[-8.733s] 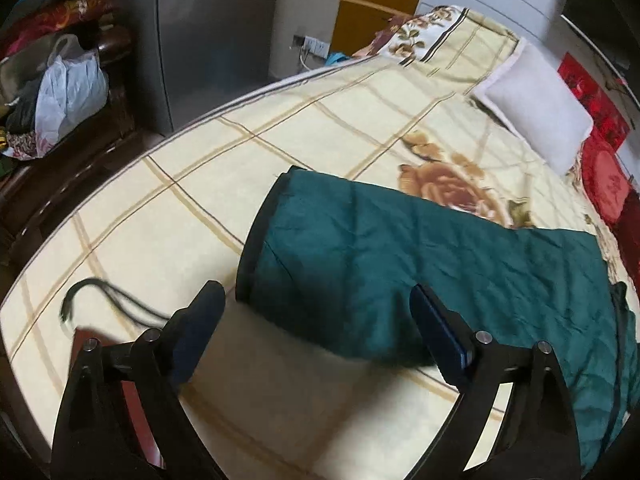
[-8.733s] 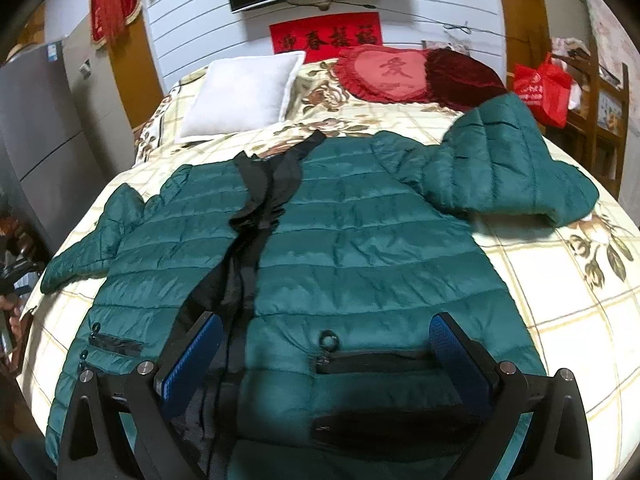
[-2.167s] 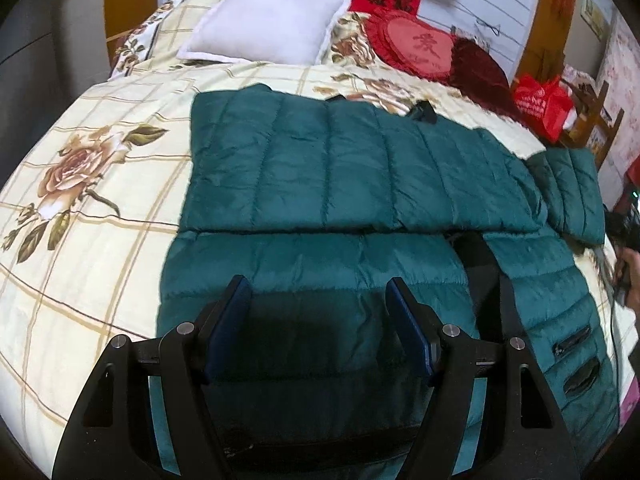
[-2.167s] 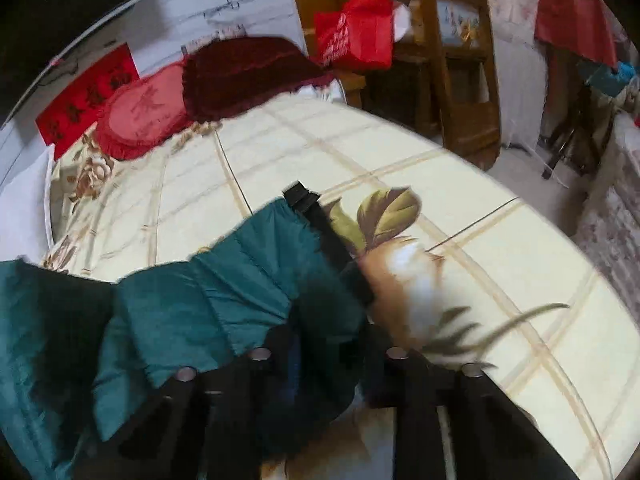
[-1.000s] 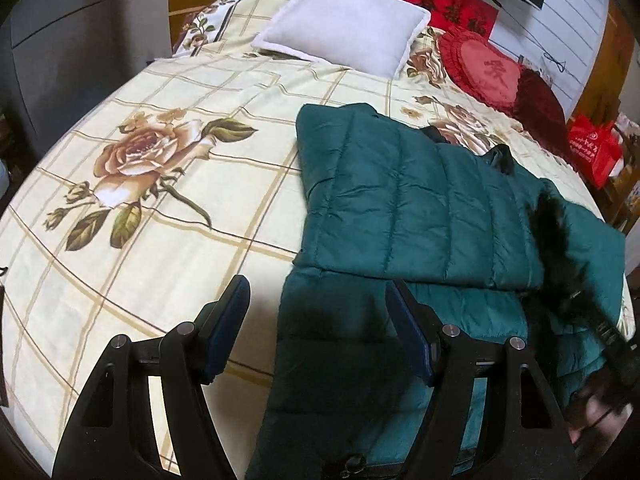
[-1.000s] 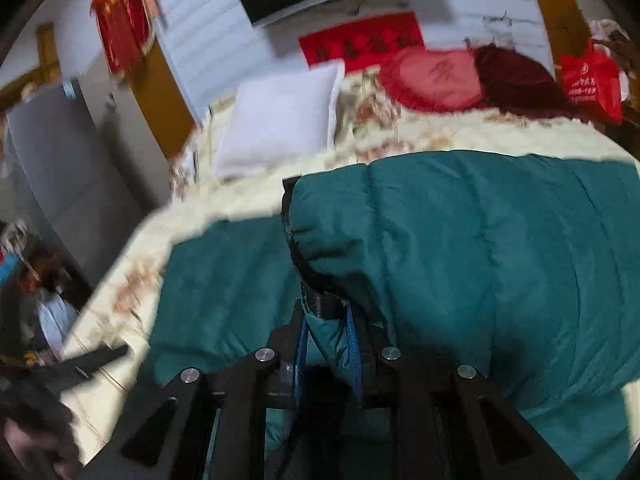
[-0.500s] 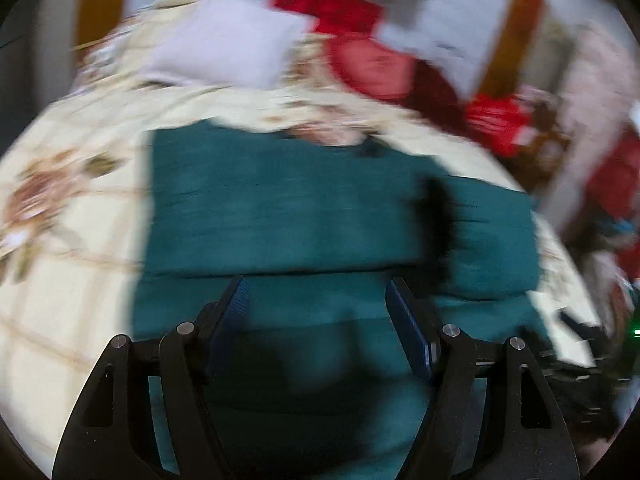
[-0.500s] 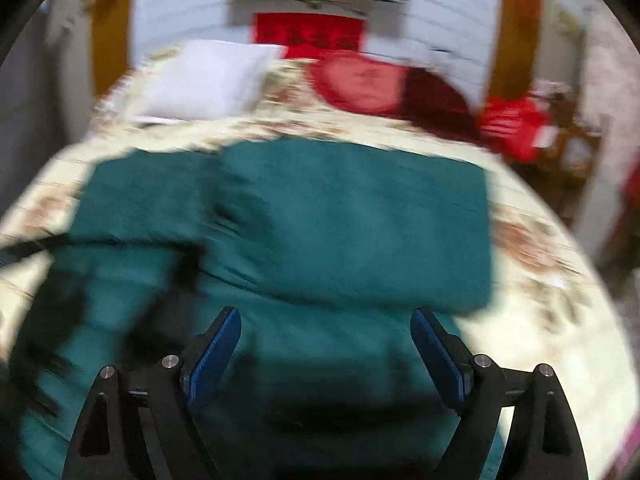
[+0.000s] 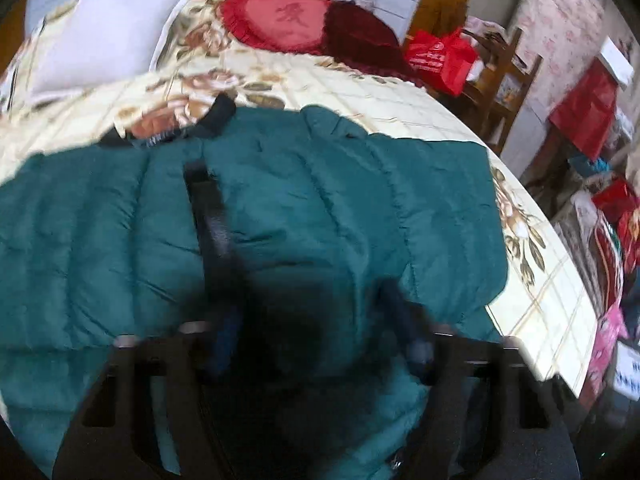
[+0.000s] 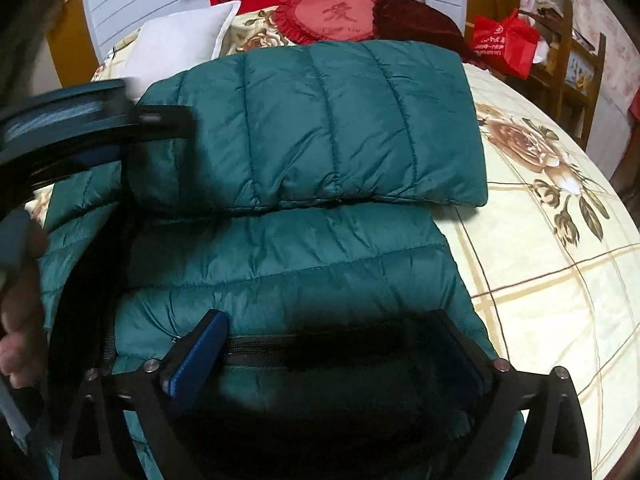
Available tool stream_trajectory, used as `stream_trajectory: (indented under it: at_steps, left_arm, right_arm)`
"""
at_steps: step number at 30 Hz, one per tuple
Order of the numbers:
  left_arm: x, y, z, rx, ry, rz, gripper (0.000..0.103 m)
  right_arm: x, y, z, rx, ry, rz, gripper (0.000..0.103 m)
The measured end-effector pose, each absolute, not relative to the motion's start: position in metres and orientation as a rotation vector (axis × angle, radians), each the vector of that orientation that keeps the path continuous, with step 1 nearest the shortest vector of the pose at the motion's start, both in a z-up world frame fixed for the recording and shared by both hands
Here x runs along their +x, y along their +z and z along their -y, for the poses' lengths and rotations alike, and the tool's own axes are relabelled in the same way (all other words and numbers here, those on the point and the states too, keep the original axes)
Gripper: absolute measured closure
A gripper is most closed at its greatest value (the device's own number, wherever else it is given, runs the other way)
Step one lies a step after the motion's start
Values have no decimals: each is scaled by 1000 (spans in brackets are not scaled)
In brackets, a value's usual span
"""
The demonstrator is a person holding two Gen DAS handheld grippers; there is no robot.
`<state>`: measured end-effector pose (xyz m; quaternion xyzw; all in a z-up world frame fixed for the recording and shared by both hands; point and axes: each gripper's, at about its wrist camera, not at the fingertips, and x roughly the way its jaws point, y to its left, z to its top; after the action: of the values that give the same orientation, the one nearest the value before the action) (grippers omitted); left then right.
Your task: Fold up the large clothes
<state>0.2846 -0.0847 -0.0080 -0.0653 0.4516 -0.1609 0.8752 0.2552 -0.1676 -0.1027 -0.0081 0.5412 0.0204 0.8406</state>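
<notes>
A dark green puffer jacket (image 10: 312, 128) lies on the bed with both sleeves folded across its chest; it also shows in the left wrist view (image 9: 304, 208). The right sleeve (image 10: 320, 120) lies flat on top, its black cuff (image 10: 164, 118) at the left. My right gripper (image 10: 332, 352) is open and empty, low over the jacket's hem by a black pocket zip (image 10: 256, 350). My left gripper (image 9: 316, 328) is open and empty just above the jacket's middle; the view is blurred. The left gripper's body and the hand holding it show at the right wrist view's left edge (image 10: 60, 120).
The bed has a cream floral checked cover (image 10: 560, 264). A white pillow (image 10: 176, 48) and red cushions (image 10: 332, 18) lie at the head. A red bag (image 10: 504, 42) and wooden chair (image 10: 576, 60) stand to the right, with more clutter beyond the bed's right edge (image 9: 600, 240).
The right gripper has let go of the sleeve cuff, opened and drawn back to the hem. The left gripper has swung right across the jacket, staying open.
</notes>
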Motion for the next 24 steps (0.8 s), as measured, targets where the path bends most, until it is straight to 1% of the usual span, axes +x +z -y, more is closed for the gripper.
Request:
stream_trajectory:
  at_steps: [1, 2, 4, 7, 11, 15, 17, 19, 24]
  left_arm:
    - [284, -11, 84, -162, -342, -960, 89]
    - [280, -8, 83, -180, -342, -949, 90]
    - [264, 12, 83, -155, -349, -869, 93]
    - [242, 49, 70, -177, -375, -783, 93]
    - [217, 103, 33, -184, -363, -674, 93]
    - [200, 129, -18, -176, -293, -628, 94]
    - [196, 127, -45, -170, -241, -629, 94]
    - [196, 114, -73, -192, -189, -655, 94]
    - [206, 47, -117, -230, -80, -824, 93]
  right_arm:
    - [255, -103, 168, -19, 42, -1144, 0]
    - [254, -102, 166, -21, 39, -1145, 0]
    - [254, -103, 166, -24, 37, -1144, 0]
    - [253, -104, 168, -17, 39, -1143, 0]
    - [252, -104, 168, -18, 36, -1141, 0]
    - [250, -104, 166, -22, 33, -1140, 0]
    - [250, -104, 166, -22, 32, -1140, 0]
    - [250, -104, 166, -24, 32, -1139, 0]
    - [250, -104, 166, -26, 29, -1139, 0]
